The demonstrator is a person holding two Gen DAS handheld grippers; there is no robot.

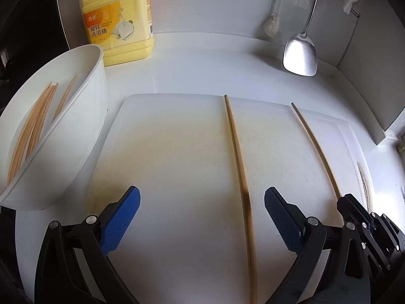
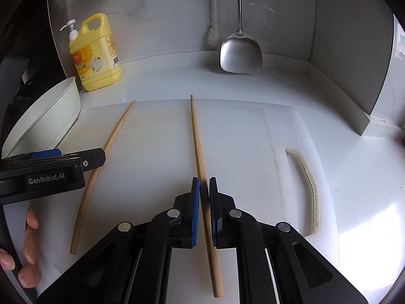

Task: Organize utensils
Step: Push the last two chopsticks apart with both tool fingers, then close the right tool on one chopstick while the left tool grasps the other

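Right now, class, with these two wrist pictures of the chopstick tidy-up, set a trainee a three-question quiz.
1. True or false: the right tongs are shut on a chopstick.
2. How many chopsticks lie on the cutting board?
3. Where are the sorted chopsticks? A) white tub B) beside the detergent bottle C) under the spatula

Key: 1 true; 2 two, counting the second chopstick that lies free; 3 A.

Board [image 1: 177,152] centre bare, free passage. Left of board: tub [image 1: 83,116] touching its edge, blocks that side. Behind board: bottle [image 1: 121,25] at left, spatula [image 1: 301,55] hanging low at right; open counter between them.
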